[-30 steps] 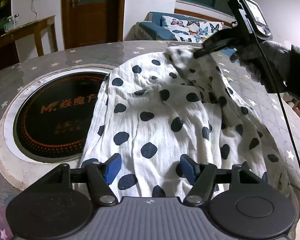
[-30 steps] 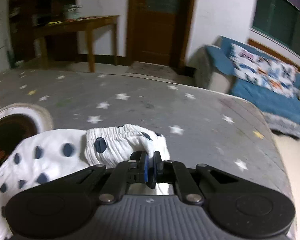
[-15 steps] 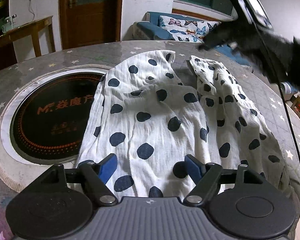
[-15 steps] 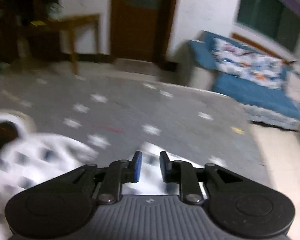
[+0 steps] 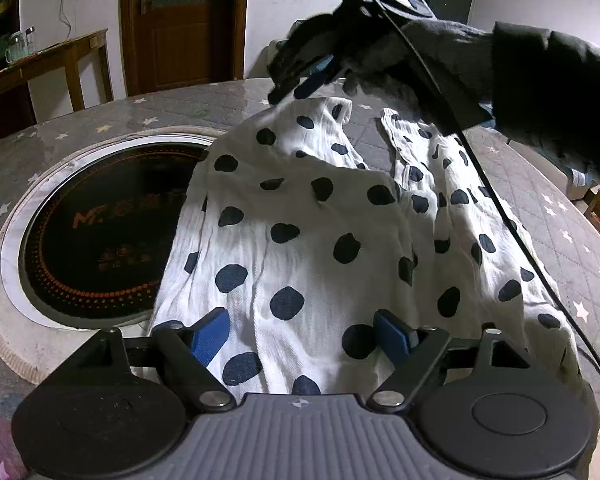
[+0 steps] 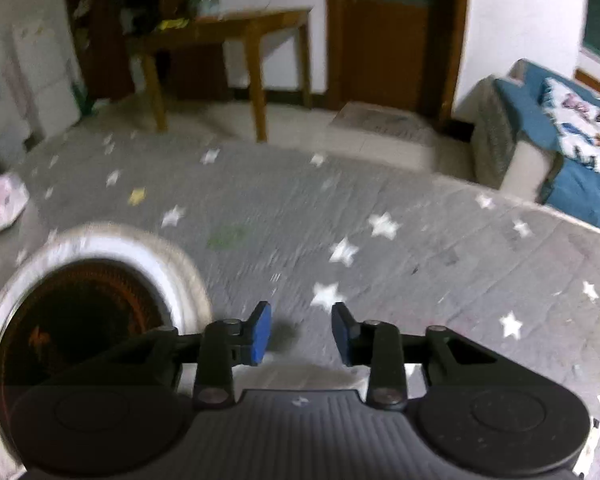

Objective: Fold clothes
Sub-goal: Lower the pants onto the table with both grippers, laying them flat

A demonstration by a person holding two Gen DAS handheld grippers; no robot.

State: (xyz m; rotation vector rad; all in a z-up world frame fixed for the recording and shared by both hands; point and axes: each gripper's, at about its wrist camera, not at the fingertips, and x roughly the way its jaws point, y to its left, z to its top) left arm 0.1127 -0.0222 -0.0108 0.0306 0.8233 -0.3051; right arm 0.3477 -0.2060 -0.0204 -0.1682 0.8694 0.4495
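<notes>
The white garment with dark polka dots (image 5: 300, 216) lay spread over the grey star-patterned table cover (image 5: 540, 216), its left edge overlapping the rim of the round black cooktop (image 5: 100, 232) set into the table. At the far end it split into two parts, with a strip of the cover showing between them.

The left gripper (image 5: 302, 334) stood wide open at the near edge of the garment. Its blue pads (image 5: 208, 336) had the cloth lying flat between them and gripped nothing.

The right gripper (image 5: 300, 80), held in a dark gloved hand (image 5: 388, 56), hung just above the far end of the left-hand part. From its own camera the right gripper (image 6: 300, 332) was parted with nothing between the blue pads (image 6: 260, 332); only the table cover (image 6: 420, 248) showed past them, and a sliver of white cloth beneath the gripper body. That view was blurred. The cooktop (image 6: 80, 320) sat to its left.
</notes>
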